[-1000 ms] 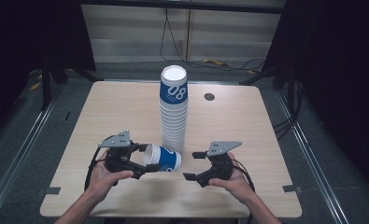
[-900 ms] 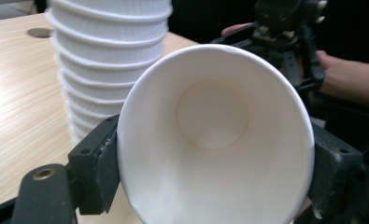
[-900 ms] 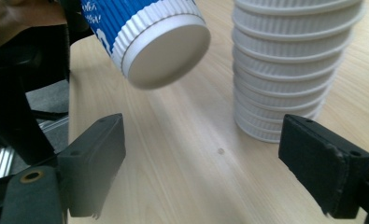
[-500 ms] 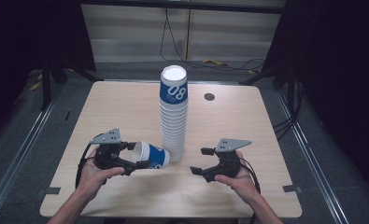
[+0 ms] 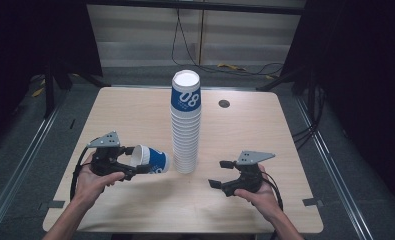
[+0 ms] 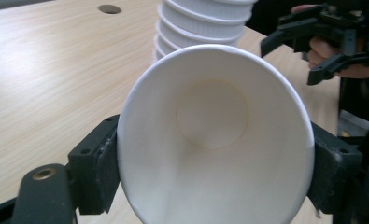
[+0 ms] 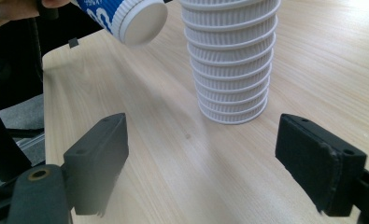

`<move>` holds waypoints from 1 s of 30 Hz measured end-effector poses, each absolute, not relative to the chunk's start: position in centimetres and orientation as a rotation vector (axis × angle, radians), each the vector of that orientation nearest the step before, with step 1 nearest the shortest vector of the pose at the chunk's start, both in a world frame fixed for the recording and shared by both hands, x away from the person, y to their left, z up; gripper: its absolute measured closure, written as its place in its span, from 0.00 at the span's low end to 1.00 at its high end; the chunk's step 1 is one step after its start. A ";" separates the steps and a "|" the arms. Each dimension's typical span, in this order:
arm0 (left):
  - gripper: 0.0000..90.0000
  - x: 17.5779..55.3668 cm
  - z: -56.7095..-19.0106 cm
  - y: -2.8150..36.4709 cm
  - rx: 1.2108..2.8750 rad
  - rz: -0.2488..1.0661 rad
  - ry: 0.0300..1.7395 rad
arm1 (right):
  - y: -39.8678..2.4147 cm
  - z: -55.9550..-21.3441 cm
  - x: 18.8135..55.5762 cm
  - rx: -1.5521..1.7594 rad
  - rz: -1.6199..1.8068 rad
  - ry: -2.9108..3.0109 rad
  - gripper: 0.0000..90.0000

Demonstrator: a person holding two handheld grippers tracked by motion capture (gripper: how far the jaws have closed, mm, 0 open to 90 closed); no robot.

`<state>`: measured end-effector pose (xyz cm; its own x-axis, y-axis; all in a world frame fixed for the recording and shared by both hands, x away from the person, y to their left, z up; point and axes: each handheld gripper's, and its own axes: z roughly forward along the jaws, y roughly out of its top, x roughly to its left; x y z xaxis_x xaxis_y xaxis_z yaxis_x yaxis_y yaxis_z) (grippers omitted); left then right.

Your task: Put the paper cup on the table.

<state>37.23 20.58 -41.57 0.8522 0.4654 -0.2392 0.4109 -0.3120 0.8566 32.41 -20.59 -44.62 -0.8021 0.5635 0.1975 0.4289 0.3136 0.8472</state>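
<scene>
The left hand-held gripper clamps one blue paper cup on its side, at 9 o'clock of the cup stack mid-tabletop. The right hand-held gripper hangs spread and empty at the stack's 4 o'clock. A light squeeze, judging by the thin wall, should avoid crushing the rim. Count: one loose cup, one stack, two grippers.
</scene>
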 end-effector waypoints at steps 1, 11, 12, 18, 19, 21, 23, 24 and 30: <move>0.22 37.4 -41.4 20.7 1.958 0.084 0.661 | -20.6 -44.7 32.4 0.927 1.507 2.434 0.20; 0.22 40.0 -40.4 22.2 2.066 0.244 0.764 | -21.5 -45.2 32.4 0.975 1.528 2.401 0.17; 0.22 40.1 -40.3 22.2 2.077 0.263 0.773 | -21.5 -45.2 32.5 0.980 1.524 2.398 0.17; 0.22 41.3 -40.1 22.2 2.158 0.285 0.814 | -21.4 -45.3 32.5 0.987 1.515 2.371 0.17; 0.21 41.4 -40.1 22.2 2.166 0.285 0.819 | -21.4 -45.3 32.4 0.988 1.510 2.374 0.17; 0.21 41.6 -39.9 22.4 2.187 0.277 0.824 | -21.3 -45.2 32.3 0.986 1.509 2.377 0.17; 0.21 41.9 -39.7 22.4 2.215 0.266 0.833 | -21.2 -45.1 32.2 0.980 1.503 2.378 0.17; 0.21 42.0 -39.6 22.4 2.233 0.281 0.834 | -21.1 -45.1 32.2 0.979 1.504 2.380 0.17; 0.21 43.5 -39.6 22.4 2.294 0.274 0.887 | -21.0 -45.2 32.3 0.978 1.499 2.393 0.17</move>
